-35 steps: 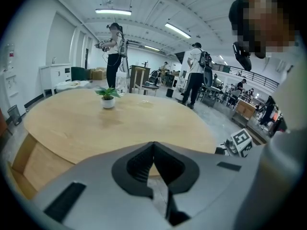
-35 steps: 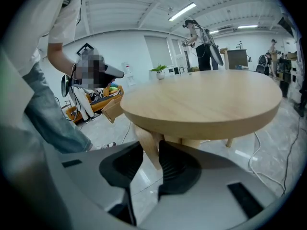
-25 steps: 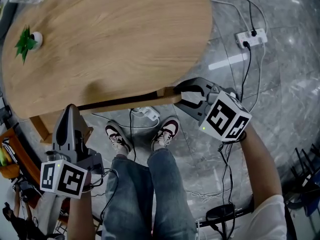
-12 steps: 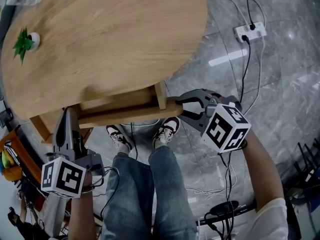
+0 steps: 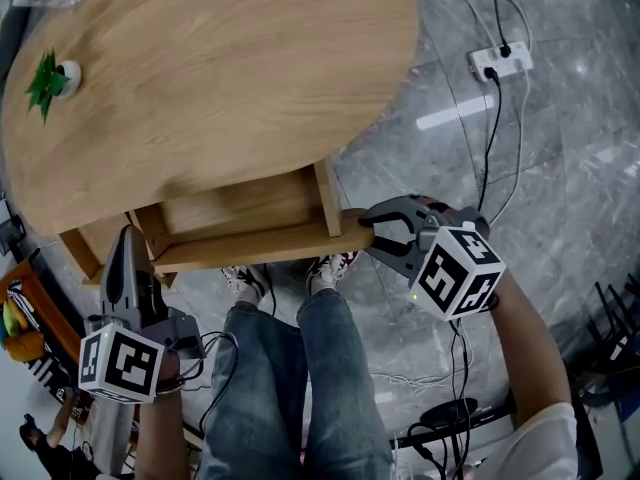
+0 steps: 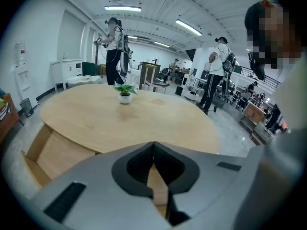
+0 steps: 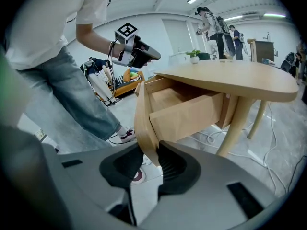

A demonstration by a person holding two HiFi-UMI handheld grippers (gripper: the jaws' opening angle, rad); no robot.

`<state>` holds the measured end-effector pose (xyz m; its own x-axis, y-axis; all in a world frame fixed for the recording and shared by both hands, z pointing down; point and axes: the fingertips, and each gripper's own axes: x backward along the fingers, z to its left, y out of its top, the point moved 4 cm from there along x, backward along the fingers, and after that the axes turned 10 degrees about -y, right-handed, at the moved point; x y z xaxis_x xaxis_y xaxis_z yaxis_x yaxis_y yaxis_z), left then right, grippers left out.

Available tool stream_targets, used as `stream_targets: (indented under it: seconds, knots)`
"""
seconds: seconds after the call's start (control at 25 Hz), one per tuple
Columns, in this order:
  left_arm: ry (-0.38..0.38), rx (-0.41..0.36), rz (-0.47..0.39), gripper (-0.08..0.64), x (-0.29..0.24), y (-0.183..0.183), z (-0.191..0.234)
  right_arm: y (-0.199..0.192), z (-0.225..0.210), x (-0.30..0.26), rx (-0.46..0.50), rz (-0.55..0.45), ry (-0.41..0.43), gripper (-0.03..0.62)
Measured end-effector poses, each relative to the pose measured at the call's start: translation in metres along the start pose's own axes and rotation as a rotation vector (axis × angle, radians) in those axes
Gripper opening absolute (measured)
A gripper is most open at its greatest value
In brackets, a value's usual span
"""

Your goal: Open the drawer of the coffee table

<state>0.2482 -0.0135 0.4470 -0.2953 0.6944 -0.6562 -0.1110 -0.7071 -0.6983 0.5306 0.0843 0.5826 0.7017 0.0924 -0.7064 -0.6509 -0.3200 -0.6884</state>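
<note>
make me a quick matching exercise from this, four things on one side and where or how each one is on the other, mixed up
Things:
1. drawer
2. small plant
3. power strip
4. right gripper

Places and states:
a. lying on the floor beside the table
b. fingers shut on the drawer's front board
c. partly out from under the tabletop
d. standing upright on the tabletop, near its edge

Pairs: 1-c, 2-d, 3-a, 4-b
</note>
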Motion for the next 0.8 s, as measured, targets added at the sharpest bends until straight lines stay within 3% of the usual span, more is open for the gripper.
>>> stream_targets:
  seconds: [0.24, 0.8]
  knots:
    - [-0.009, -0.012, -0.006, -0.005, 0.004, 0.004, 0.001, -0.004, 0.015, 0.001, 0.055, 0.043, 0.029, 0.095]
    - [0.055, -0.023, -0.021, -0.005, 0.013, 0.008, 0.03, -0.007, 0.019, 0.002, 0.037, 0.067, 0.027, 0.097]
